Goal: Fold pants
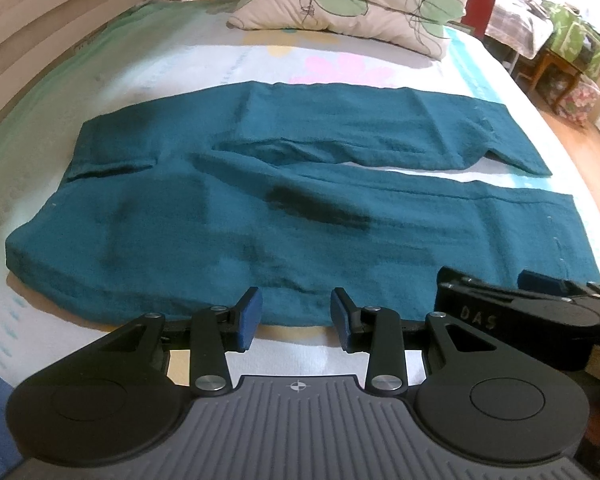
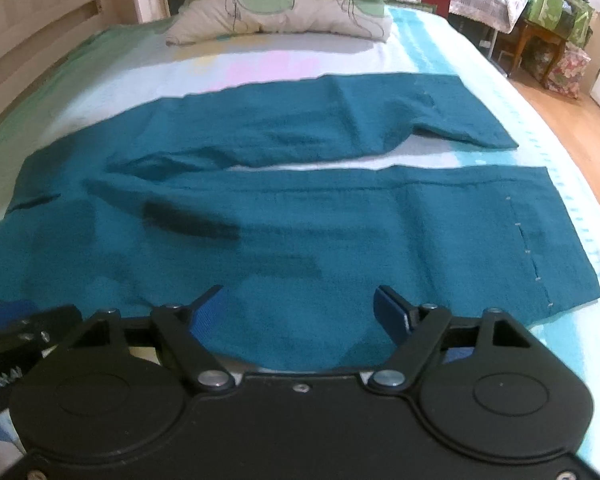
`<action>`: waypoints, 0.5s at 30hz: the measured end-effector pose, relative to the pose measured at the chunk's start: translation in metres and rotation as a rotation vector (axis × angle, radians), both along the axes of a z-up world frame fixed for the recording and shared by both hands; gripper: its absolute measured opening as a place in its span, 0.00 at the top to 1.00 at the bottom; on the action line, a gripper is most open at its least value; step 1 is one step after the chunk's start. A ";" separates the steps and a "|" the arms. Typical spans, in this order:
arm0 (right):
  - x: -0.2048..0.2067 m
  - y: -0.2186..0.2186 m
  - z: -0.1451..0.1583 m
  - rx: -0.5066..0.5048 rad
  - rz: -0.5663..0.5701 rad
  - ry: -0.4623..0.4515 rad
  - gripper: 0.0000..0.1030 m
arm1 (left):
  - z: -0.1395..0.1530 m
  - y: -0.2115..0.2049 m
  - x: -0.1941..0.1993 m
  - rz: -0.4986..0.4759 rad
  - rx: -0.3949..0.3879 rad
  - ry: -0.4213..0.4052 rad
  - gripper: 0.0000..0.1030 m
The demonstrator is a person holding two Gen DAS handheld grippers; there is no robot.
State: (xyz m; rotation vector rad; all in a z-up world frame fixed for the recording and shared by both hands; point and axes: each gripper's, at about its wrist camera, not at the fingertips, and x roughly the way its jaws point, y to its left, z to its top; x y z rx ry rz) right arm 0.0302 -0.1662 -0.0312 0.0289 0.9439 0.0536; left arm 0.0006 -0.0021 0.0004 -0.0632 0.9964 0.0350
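Teal pants [image 1: 228,216] lie flat on the bed, waist to the left and both legs running right with a narrow strip of sheet between them. My left gripper [image 1: 296,316] stands open at the pants' near edge, and the fabric lies flat between its blue pads [image 1: 249,320] without being pinched. Further right along the same near leg [image 2: 340,240], my right gripper [image 2: 300,306] is open wide with the hem edge between its fingers. Each gripper shows at the edge of the other's view: the right gripper [image 1: 540,304] and the left gripper [image 2: 24,320].
Two stacked leaf-print pillows [image 1: 340,4] sit at the far end of the bed [image 1: 172,68]. A wooden bed frame [image 1: 24,28] runs along the left. On the right, past the bed's edge, are wooden floor [image 2: 572,120] and a small table [image 2: 540,36] with green-patterned bags.
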 end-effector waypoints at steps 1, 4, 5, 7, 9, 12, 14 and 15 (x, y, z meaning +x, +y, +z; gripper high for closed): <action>0.000 -0.001 -0.001 0.005 0.004 0.007 0.23 | 0.001 0.000 -0.001 -0.002 0.006 -0.008 0.65; 0.000 -0.003 -0.005 0.008 0.024 0.018 0.26 | 0.004 -0.003 -0.002 -0.004 0.042 -0.031 0.65; -0.001 -0.004 -0.006 0.005 0.028 0.018 0.27 | 0.004 -0.003 -0.002 -0.003 0.050 -0.034 0.65; 0.000 -0.005 -0.006 -0.006 0.036 0.016 0.27 | 0.004 -0.002 0.002 0.001 0.050 -0.033 0.65; 0.001 -0.006 -0.005 -0.013 0.046 0.007 0.27 | 0.003 -0.002 0.006 0.000 0.040 -0.024 0.65; 0.007 -0.009 -0.004 -0.002 0.074 0.004 0.27 | 0.002 -0.002 0.016 -0.026 0.045 -0.013 0.65; 0.015 -0.011 -0.003 0.016 0.115 0.015 0.27 | 0.000 -0.001 0.023 -0.043 0.061 -0.013 0.65; 0.018 -0.011 -0.003 0.022 0.134 0.015 0.27 | 0.000 -0.001 0.027 -0.046 0.060 -0.013 0.65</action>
